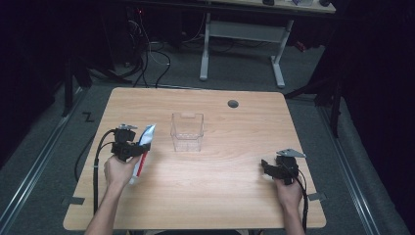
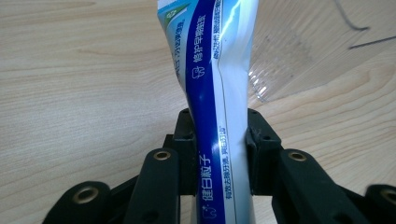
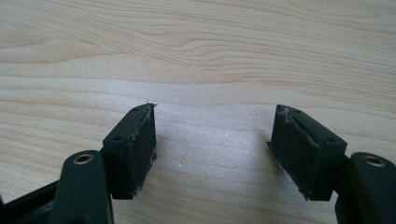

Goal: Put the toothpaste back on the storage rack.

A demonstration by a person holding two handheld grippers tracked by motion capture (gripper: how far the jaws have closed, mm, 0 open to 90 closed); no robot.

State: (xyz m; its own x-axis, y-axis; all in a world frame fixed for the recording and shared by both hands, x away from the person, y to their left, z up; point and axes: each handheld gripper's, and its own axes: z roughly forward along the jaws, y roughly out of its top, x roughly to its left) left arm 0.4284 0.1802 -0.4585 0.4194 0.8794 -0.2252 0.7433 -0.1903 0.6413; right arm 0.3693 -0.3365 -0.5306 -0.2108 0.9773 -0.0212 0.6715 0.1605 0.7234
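Dim room, grey floor, pale wooden counter (image 1: 205,191) under a pool of light, cables and a white-legged desk (image 1: 242,34) in the shadows beyond.

Left gripper (image 1: 134,147) near the counter's left edge, jaws pinching a toothpaste tube (image 1: 143,151) across its body. Same grip up close in the left gripper view: left gripper (image 2: 219,149), black pads pressed against both flanks of the toothpaste tube (image 2: 215,93); blue stripe with white lettering down the middle, silver-white to one side, pale teal near the top. Tube lifted clear of the wood, tilted, upper end leaning toward the counter's middle, red end pointing down toward the hand. Left hand (image 1: 117,171) wrapped around the gripper's body, black cable (image 1: 96,166) looping off toward the counter's edge.

Just to the right of the tube, apart from it: clear plastic box (image 1: 186,132), open at the top, upright near the counter's centre. Part of its transparent wall (image 2: 271,74) behind the tube in the left gripper view.

Right gripper (image 1: 268,165) well apart on the counter's right side, held low, grey three-cornered plate on top, right hand (image 1: 288,188) behind it. Jaws spread wide in the right gripper view, right gripper (image 3: 212,140) with only bare wood grain between the pads.

Round dark hole (image 1: 233,104) in the counter near the far edge.
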